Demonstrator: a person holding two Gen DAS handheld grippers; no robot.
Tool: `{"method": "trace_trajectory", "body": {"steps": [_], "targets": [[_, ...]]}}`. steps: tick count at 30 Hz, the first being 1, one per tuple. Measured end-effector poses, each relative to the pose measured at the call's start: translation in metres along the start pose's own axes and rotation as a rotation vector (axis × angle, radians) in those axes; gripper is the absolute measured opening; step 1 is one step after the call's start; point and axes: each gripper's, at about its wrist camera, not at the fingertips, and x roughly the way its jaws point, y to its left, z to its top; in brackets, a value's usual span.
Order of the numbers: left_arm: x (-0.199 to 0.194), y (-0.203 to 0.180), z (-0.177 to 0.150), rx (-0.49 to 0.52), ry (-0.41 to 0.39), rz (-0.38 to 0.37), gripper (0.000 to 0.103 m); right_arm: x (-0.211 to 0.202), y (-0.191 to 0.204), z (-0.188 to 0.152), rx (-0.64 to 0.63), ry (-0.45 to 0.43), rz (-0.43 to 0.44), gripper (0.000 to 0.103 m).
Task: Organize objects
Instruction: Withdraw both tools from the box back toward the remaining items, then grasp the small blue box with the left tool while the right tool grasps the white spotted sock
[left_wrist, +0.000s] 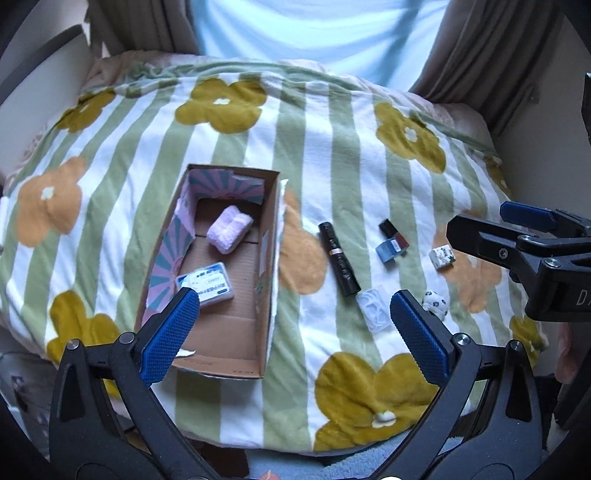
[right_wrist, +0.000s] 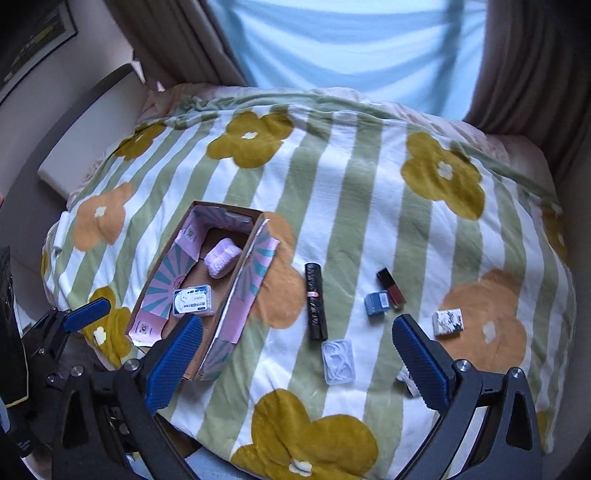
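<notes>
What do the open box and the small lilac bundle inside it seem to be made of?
The box looks like corrugated cardboard: matte brown floor, a fold line, printed paper lining on its walls. The lilac bundle seems to be soft fabric, perhaps terry or knit: fuzzy, folded surface. The exact fibre cannot be told.

Under everything lies a striped blanket (right_wrist: 369, 206), green and white with mustard and orange flowers. Brown curtains (right_wrist: 177, 40) hang at the far side around a pale blue sheer (right_wrist: 351, 44). To my left I see a white ledge (right_wrist: 88, 136), perhaps a shelf.
</notes>
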Motion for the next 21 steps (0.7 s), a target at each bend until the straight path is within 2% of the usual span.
{"method": "trace_trajectory", "body": {"steps": [4,8,11,21], "targets": [[-0.002,-0.03,0.01,0.068,-0.029,-0.039,0.103,-0.021,-0.034,-0.022,0.099,-0.038,-0.067,0.102],[0.003,-0.049,0.013,0.1,-0.016,-0.079,0.103,-0.038,-0.06,-0.048,0.178,-0.06,-0.093,0.102],[0.008,-0.06,0.013,0.13,0.0,-0.077,0.103,-0.043,-0.075,-0.062,0.224,-0.065,-0.102,0.102],[0.019,-0.091,0.018,0.231,0.006,-0.099,0.103,-0.051,-0.108,-0.078,0.312,-0.082,-0.142,0.102]]}}
